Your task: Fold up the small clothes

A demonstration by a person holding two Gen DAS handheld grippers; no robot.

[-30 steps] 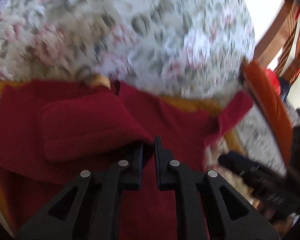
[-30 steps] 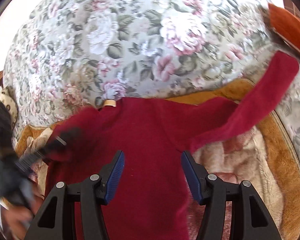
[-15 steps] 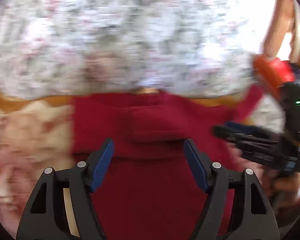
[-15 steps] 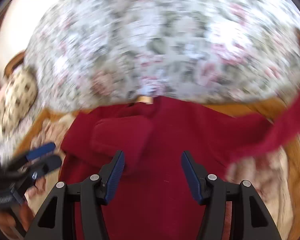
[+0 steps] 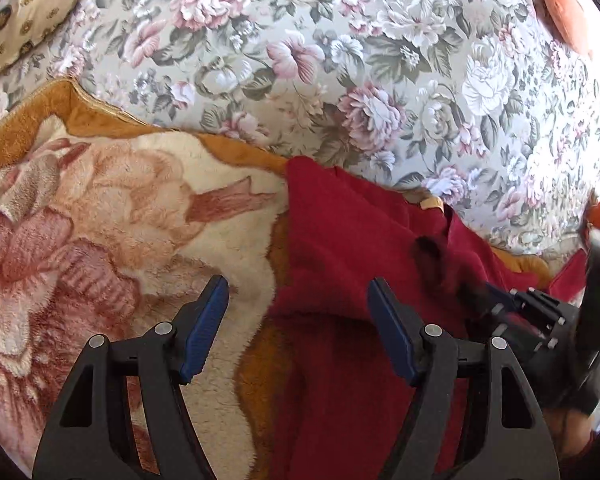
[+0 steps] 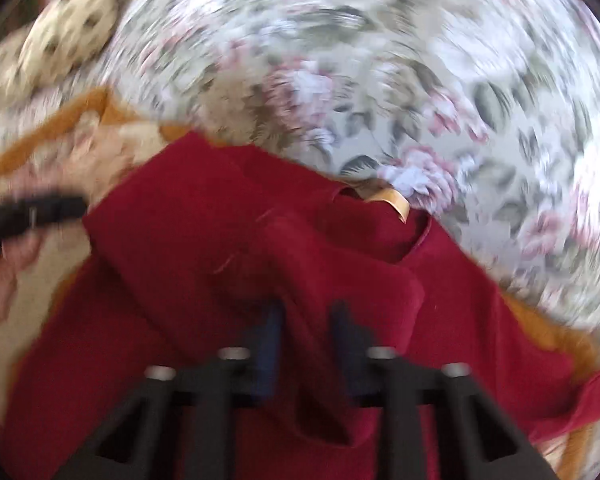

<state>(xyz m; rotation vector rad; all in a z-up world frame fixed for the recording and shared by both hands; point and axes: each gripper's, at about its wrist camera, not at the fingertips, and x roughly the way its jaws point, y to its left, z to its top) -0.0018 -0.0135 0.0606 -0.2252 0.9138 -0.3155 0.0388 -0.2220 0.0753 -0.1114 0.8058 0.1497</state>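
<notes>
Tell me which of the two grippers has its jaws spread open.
The left gripper: blue pads wide apart, empty. The right gripper is pinched on the red sweater.

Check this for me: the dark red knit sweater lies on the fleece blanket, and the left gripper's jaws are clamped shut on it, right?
Not quite. The left gripper stands open, jaws wide apart and holding nothing, as the left wrist view shows. The dark red knit sweater does lie on the fleece blanket.
</notes>
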